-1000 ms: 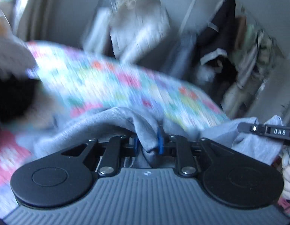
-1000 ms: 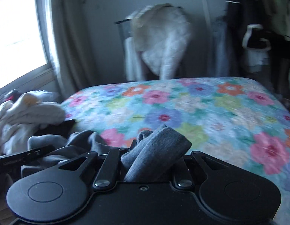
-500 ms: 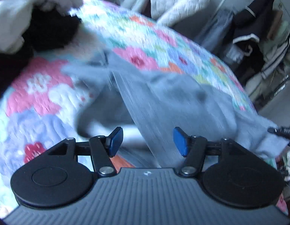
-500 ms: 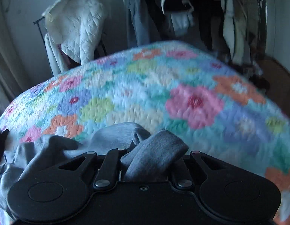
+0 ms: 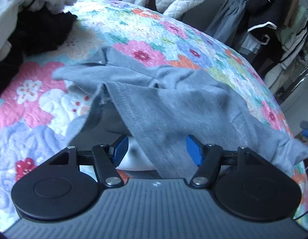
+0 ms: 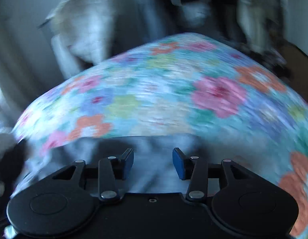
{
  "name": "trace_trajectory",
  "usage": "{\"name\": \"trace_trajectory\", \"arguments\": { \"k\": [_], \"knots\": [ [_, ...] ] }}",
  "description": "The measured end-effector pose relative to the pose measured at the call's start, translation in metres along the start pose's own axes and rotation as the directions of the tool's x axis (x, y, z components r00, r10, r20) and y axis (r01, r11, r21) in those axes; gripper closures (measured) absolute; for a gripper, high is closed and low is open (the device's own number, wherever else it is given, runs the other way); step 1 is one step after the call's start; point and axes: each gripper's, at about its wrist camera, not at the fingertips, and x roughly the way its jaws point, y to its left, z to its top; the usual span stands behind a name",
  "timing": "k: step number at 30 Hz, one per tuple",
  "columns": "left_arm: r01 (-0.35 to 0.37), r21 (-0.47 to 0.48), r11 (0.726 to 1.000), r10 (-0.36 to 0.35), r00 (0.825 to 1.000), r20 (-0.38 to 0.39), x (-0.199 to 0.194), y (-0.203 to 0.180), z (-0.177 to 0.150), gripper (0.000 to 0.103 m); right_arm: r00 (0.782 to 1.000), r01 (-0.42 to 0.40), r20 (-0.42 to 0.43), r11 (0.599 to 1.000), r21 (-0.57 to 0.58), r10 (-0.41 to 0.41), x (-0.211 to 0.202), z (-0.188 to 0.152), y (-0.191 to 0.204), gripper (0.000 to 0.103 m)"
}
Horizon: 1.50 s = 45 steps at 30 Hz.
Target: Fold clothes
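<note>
— Bed [image 5: 173, 29] under flowered quilt [image 5: 34, 103]?
— Yes. Grey garment [image 5: 173, 99] spread rumpled across near part.
— Far left corner?
— Heap of white and black clothes [image 5: 24, 20], resting on quilt.

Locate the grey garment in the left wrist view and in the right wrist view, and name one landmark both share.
Left wrist view: the grey garment sprawls across the centre, running down between the pads of the opening left gripper.
Right wrist view: blurred, it lies low in the centre, just ahead of the opening right gripper; no pad presses it.
Shared landmark: the floral quilt under it.
</note>
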Motion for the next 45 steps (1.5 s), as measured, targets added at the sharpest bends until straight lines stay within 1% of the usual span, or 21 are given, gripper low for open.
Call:
{"name": "trace_trajectory", "arguments": {
  "k": [2, 4, 5, 7, 8, 10, 11, 14, 15, 18, 20, 22, 24, 26, 28, 29, 30, 35, 38, 42, 45],
  "knots": [
    [0.023, -0.019, 1.0, -0.023, 1.0, -0.005, 0.004, 0.0, 0.0, 0.038, 0.998, -0.066, -0.031, 0.989, -0.129, 0.063, 0.0, 0.001, 0.034, 0.036],
    [0.027, -0.06, 0.998, -0.027, 1.0, 0.002, 0.01, 0.003, -0.001, 0.024, 0.98, -0.188, -0.104, 0.964, -0.189, 0.171, 0.008, -0.005, 0.058, 0.023],
    [0.029, -0.079, 0.996, -0.028, 1.0, 0.006, 0.013, 0.004, -0.001, 0.02, 0.968, -0.232, -0.145, 0.953, -0.194, 0.205, 0.018, -0.011, 0.066, 0.022],
    [0.029, -0.075, 0.997, -0.03, 1.0, -0.002, 0.018, 0.004, 0.001, 0.022, 0.936, -0.316, -0.227, 0.928, -0.198, 0.27, 0.038, -0.024, 0.082, 0.022],
    [0.034, -0.064, 0.997, -0.034, 0.999, -0.006, 0.02, 0.004, 0.002, 0.03, 0.924, -0.331, -0.262, 0.925, -0.184, 0.279, 0.051, -0.03, 0.088, 0.022],
    [0.041, -0.037, 0.998, -0.041, 0.999, -0.001, 0.018, 0.001, 0.005, 0.068, 0.898, -0.353, -0.32, 0.929, -0.111, 0.302, 0.073, -0.042, 0.096, 0.022],
    [0.045, -0.036, 0.998, -0.044, 0.999, 0.013, 0.013, 0.001, 0.005, 0.1, 0.873, -0.375, -0.354, 0.926, -0.045, 0.337, 0.083, -0.046, 0.098, 0.022],
    [0.063, -0.037, 0.997, -0.06, 0.997, 0.058, -0.001, -0.001, 0.007, 0.1, 0.778, -0.46, -0.402, 0.874, 0.159, 0.483, 0.104, -0.058, 0.101, 0.023],
    [0.071, -0.04, 0.997, -0.068, 0.995, 0.073, -0.005, -0.001, 0.008, 0.1, 0.763, -0.472, -0.409, 0.864, 0.179, 0.501, 0.108, -0.061, 0.104, 0.024],
    [0.091, -0.032, 0.995, -0.087, 0.989, 0.117, -0.015, -0.003, 0.015, 0.1, 0.787, -0.491, -0.409, 0.87, 0.038, 0.462, 0.115, -0.065, 0.12, 0.046],
    [0.116, -0.041, 0.992, -0.11, 0.985, 0.132, -0.015, -0.004, 0.024, 0.1, 0.825, -0.5, -0.378, 0.854, -0.143, 0.42, 0.111, -0.065, 0.135, 0.078],
    [0.14, -0.051, 0.989, -0.133, 0.983, 0.129, -0.014, -0.003, 0.035, 0.1, 0.855, -0.497, -0.317, 0.822, -0.279, 0.41, 0.108, -0.056, 0.145, 0.092],
    [0.164, -0.047, 0.985, -0.156, 0.978, 0.139, -0.017, -0.003, 0.044, 0.099, 0.878, -0.474, -0.248, 0.815, -0.332, 0.41, 0.103, -0.037, 0.148, 0.094],
    [0.17, -0.042, 0.985, -0.162, 0.975, 0.152, -0.025, -0.003, 0.048, 0.096, 0.885, -0.465, -0.188, 0.821, -0.332, 0.425, 0.096, -0.015, 0.145, 0.096],
    [0.159, -0.048, 0.986, -0.15, 0.976, 0.159, -0.034, -0.001, 0.048, 0.083, 0.911, -0.41, -0.114, 0.836, -0.365, 0.397, 0.09, 0.002, 0.142, 0.097],
    [0.147, -0.072, 0.986, -0.134, 0.978, 0.157, -0.035, 0.004, 0.047, 0.047, 0.922, -0.379, -0.085, 0.842, -0.383, 0.377, 0.088, 0.01, 0.139, 0.097],
    [0.135, -0.095, 0.986, -0.12, 0.981, 0.156, -0.036, 0.008, 0.045, 0.028, 0.932, -0.349, -0.056, 0.848, -0.398, 0.357, 0.086, 0.018, 0.136, 0.097],
    [0.093, -0.04, 0.995, -0.087, 0.988, 0.125, -0.018, 0.011, 0.041, 0.028, 0.97, -0.214, 0.006, 0.868, -0.448, 0.242, 0.097, 0.049, 0.121, 0.097],
    [0.167, -0.035, 0.985, -0.165, 0.984, 0.062, 0.004, 0.002, 0.039, 0.026, 0.973, -0.231, -0.1, 0.855, -0.464, 0.208, 0.116, 0.057, 0.117, 0.092],
    [0.207, -0.002, 0.978, -0.207, 0.977, -0.057, 0.035, -0.019, 0.028, 0.025, 0.97, -0.244, -0.101, 0.848, -0.47, 0.223, 0.098, 0.041, 0.112, 0.077],
    [0.22, 0.05, 0.974, -0.216, 0.973, -0.08, 0.049, -0.031, 0.012, 0.025, 0.967, -0.254, -0.128, 0.804, -0.538, 0.219, 0.077, 0.002, 0.108, 0.072]
  ]
}}
